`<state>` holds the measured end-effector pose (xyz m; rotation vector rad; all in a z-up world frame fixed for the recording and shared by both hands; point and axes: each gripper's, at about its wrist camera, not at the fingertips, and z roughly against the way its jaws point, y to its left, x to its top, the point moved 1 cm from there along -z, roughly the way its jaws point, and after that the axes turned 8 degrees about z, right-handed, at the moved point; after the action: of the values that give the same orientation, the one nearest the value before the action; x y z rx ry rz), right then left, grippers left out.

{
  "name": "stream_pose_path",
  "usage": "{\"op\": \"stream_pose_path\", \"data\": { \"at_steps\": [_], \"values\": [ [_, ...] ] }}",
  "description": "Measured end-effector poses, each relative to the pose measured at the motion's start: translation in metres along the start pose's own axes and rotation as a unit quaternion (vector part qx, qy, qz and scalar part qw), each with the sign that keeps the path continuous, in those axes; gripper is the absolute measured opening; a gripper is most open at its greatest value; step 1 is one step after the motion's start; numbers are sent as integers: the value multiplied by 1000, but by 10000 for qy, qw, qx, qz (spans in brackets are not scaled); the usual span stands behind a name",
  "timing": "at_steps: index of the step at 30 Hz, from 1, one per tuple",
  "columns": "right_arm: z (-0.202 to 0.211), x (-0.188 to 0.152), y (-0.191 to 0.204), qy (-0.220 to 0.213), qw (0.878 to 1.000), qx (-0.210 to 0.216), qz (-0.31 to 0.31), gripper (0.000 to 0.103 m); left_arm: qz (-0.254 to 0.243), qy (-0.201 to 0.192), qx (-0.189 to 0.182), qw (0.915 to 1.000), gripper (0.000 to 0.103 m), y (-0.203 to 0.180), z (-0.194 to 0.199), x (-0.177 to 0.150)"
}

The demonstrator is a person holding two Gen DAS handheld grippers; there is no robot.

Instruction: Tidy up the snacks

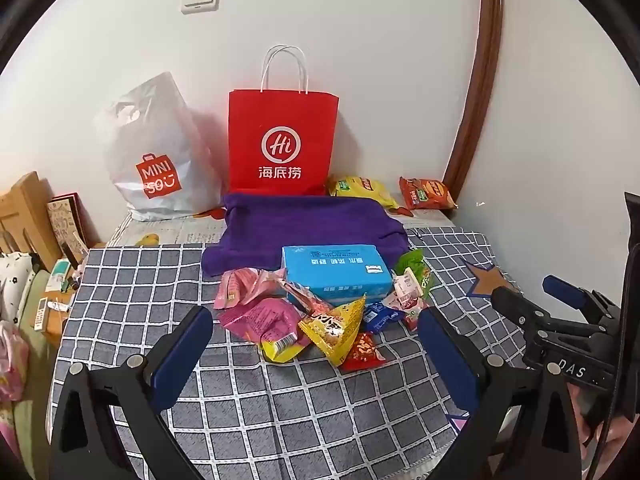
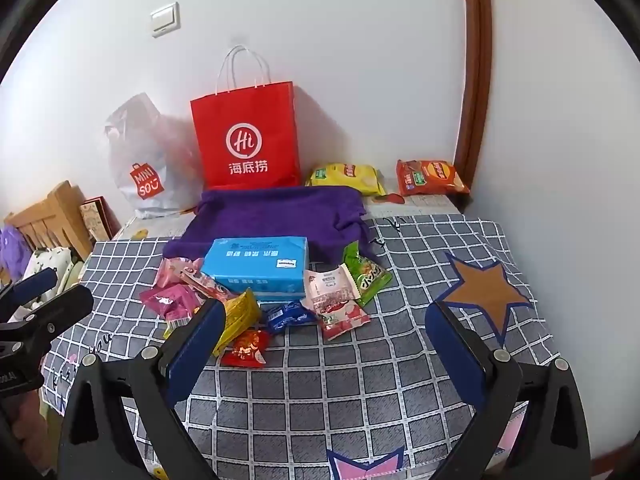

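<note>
Snacks lie in a loose heap near the middle of the table point(image 1: 120, 280), which wears a grey cloth with a white grid. At the heap's far side sits a blue tissue pack point(image 1: 336, 272), lying flat. To its left are pink packets point(image 1: 248, 292); in front of it a yellow triangular packet point(image 1: 336, 328) touches a small red packet point(image 1: 364, 352) and a small blue packet point(image 1: 380, 316). To the right of the tissue pack lie a green packet point(image 2: 366, 274) and a pink-and-white packet point(image 2: 330, 286), partly overlapping a red-and-white packet point(image 2: 344, 318).

Behind the heap a purple towel point(image 1: 304, 220) is spread out, its near edge under the tissue pack. Against the white wall stands a red paper bag point(image 1: 282, 140) with white handles, upright; beside it on the left slumps a white plastic bag point(image 1: 156, 152). To the right of the red bag, well apart from the heap, a yellow chip bag point(image 1: 362, 190) and an orange chip bag point(image 1: 426, 194) lie flat near a brown door frame point(image 1: 476, 92).

Both tools hover over the near part of the table, tilted downward. The left hand-held gripper point(image 1: 316, 344) has its blue-padded fingers spread wide, with nothing between them; the heap shows just beyond the tips. The right hand-held gripper point(image 2: 326, 334) is likewise spread wide and holds nothing.
</note>
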<state>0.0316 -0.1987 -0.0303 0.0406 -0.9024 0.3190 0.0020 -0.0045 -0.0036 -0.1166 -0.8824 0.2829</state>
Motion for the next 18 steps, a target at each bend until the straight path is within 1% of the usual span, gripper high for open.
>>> {"op": "stream_pose_path", "data": {
  "at_steps": [18],
  "values": [
    [3,-1,1,-46,10000,-2,19,100,-41,-11,8,10000,102,-4,-1,0]
  ]
}}
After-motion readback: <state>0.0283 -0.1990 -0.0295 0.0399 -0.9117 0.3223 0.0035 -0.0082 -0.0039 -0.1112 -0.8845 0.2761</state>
